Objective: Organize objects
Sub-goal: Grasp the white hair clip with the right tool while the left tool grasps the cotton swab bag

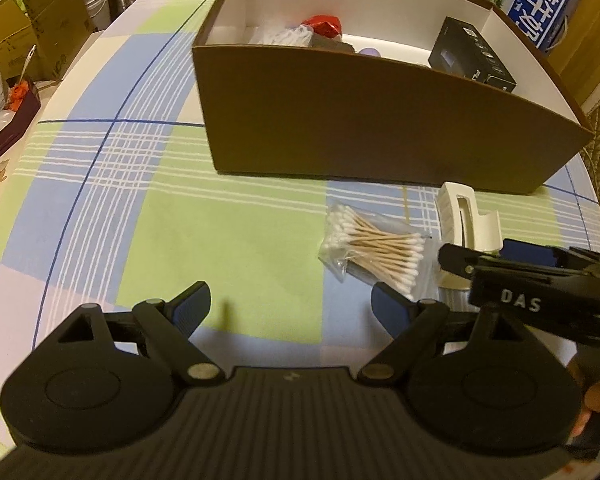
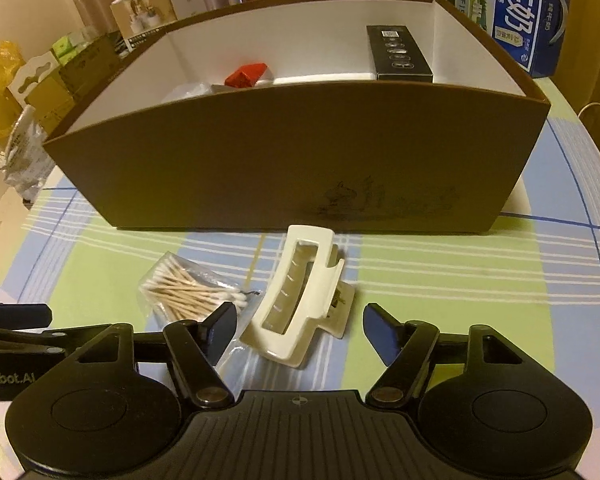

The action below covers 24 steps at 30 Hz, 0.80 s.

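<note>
Right gripper (image 2: 300, 330) fingers (image 2: 382, 334) parted, straddling cream hair clip (image 2: 296, 308), clear either side; left gripper (image 1: 290, 308) wide over bare tablecloth (image 1: 240, 240).

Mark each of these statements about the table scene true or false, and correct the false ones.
1. The cream hair claw lies on the tablecloth in front of the brown box. True.
2. The bag of cotton swabs is inside the brown box. False: it lies on the tablecloth beside the hair claw.
3. The right tongs are clamped on the hair claw. False: their pads stand apart on either side of it, not pressing.
4. A black carton is in the box. True.
5. The left tongs hold the swabs. False: they are open and empty.
</note>
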Each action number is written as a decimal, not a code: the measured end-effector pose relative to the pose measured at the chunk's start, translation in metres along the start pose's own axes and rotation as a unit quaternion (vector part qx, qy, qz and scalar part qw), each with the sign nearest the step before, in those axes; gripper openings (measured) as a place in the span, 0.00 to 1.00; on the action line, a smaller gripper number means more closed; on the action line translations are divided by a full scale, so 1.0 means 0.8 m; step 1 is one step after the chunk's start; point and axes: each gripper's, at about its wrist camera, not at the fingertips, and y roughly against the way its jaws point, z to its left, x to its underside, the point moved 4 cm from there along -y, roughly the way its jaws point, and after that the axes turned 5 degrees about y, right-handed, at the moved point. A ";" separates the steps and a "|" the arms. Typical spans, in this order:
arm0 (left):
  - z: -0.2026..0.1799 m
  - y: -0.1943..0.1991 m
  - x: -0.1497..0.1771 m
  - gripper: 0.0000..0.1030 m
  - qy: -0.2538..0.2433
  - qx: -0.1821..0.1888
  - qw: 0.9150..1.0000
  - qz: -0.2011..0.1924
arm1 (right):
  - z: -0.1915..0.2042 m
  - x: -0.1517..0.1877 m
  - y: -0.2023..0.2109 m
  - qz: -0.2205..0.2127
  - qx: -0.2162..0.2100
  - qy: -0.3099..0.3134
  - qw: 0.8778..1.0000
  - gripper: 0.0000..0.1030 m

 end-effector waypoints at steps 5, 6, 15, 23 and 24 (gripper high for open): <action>-0.008 -0.005 -0.003 0.82 -0.013 0.010 1.000 0.001 | -0.005 0.001 -0.007 0.004 -0.002 -0.001 1.000 0.57; -0.009 -0.006 -0.004 0.82 -0.015 0.012 1.000 0.000 | -0.006 0.002 -0.007 0.005 -0.007 -0.001 1.000 0.50; -0.030 -0.017 -0.009 0.83 -0.050 0.047 0.998 -0.010 | -0.038 0.012 0.008 0.009 -0.002 -0.008 1.000 0.31; -0.065 -0.042 -0.007 0.86 -0.164 0.064 0.984 -0.021 | -0.072 0.024 0.027 0.012 0.011 -0.027 1.000 0.31; -0.067 -0.045 -0.006 0.86 -0.172 0.062 0.983 -0.022 | -0.074 0.026 0.029 0.012 0.011 -0.029 0.999 0.31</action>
